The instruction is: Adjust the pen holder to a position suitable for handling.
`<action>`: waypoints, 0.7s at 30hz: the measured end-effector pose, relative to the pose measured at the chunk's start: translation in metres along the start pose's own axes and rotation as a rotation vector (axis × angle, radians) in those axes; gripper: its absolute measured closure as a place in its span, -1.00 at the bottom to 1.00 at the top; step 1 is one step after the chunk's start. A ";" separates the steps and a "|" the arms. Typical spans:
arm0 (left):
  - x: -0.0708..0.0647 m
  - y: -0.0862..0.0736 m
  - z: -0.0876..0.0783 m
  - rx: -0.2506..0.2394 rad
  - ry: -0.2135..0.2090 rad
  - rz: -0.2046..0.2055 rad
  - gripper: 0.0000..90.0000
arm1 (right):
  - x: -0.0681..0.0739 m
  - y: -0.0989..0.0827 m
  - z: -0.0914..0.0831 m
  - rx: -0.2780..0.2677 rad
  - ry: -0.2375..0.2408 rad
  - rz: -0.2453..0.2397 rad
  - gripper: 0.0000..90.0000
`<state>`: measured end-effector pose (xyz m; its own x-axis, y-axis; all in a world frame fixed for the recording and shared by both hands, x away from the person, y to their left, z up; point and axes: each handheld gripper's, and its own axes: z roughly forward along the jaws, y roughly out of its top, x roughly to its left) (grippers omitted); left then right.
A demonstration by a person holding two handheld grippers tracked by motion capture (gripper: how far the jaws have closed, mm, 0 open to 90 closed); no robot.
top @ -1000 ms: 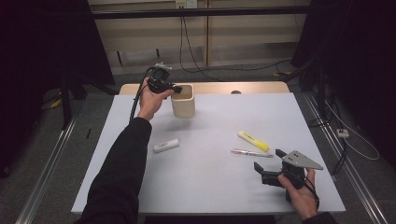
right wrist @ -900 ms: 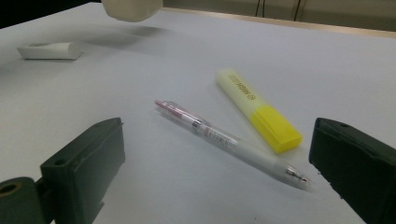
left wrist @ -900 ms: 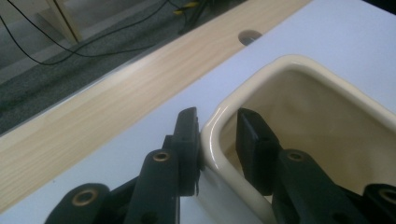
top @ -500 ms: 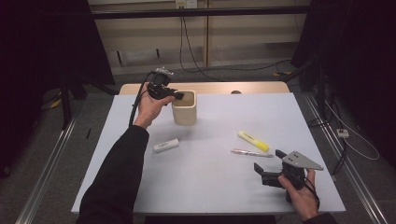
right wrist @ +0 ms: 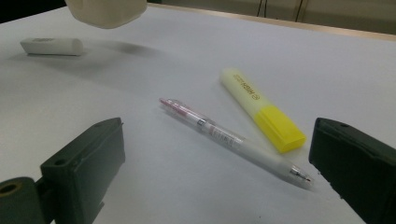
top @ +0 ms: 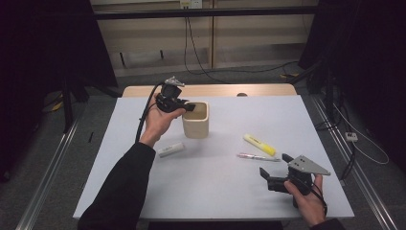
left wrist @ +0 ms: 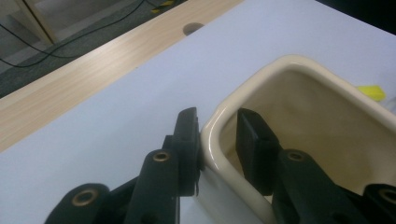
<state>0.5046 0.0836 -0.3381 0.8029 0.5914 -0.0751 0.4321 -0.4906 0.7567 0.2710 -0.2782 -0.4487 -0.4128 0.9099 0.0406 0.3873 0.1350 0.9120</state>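
Cup [top: 196, 121], a cream square one, hangs lifted off the white desk [top: 230, 191] toward its far left part, its shadow falling on the surface below. Clamped on its near-left wall is the left gripper [top: 187, 106], one jaw outside the rim and one inside, pinching the wall between them. Just below and left of the cup lies a white eraser [top: 171, 150]. Further right rest a clear pen [top: 258, 157] and a yellow highlighter [top: 259, 144], close together. At the near right edge, the right gripper [top: 274, 170] hovers low with its jaws spread wide, facing the pen.
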 end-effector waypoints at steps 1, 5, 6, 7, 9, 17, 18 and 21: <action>-0.003 -0.001 0.000 -0.004 0.000 -0.004 0.56 | 0.000 0.000 0.000 0.000 0.000 0.001 -0.93; -0.011 -0.003 0.000 -0.012 -0.017 -0.013 0.56 | 0.000 0.000 0.000 0.000 0.000 0.003 -0.93; -0.014 -0.004 0.002 -0.016 -0.021 -0.020 0.56 | 0.000 0.000 0.000 0.001 0.001 0.004 -0.93; -0.015 -0.005 0.002 -0.014 -0.023 -0.028 0.56 | -0.001 0.000 0.000 0.001 0.001 0.004 -0.93; -0.018 -0.006 0.004 -0.003 -0.027 -0.016 0.56 | -0.001 0.000 0.001 0.003 0.000 0.005 -0.93; -0.038 -0.009 0.013 0.013 -0.035 -0.021 0.56 | -0.001 0.000 0.000 0.002 0.000 0.004 -0.93; -0.039 -0.009 0.015 0.019 -0.031 -0.018 0.56 | -0.001 0.000 0.000 0.002 0.000 0.004 -0.93; -0.043 -0.011 0.021 0.024 -0.027 -0.023 0.56 | -0.001 0.000 0.000 0.004 0.000 0.003 -0.93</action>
<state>0.4741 0.0505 -0.3571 0.8029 0.5858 -0.1102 0.4605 -0.4922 0.7387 0.2714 -0.2788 -0.4491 -0.4111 0.9106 0.0436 0.3920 0.1334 0.9102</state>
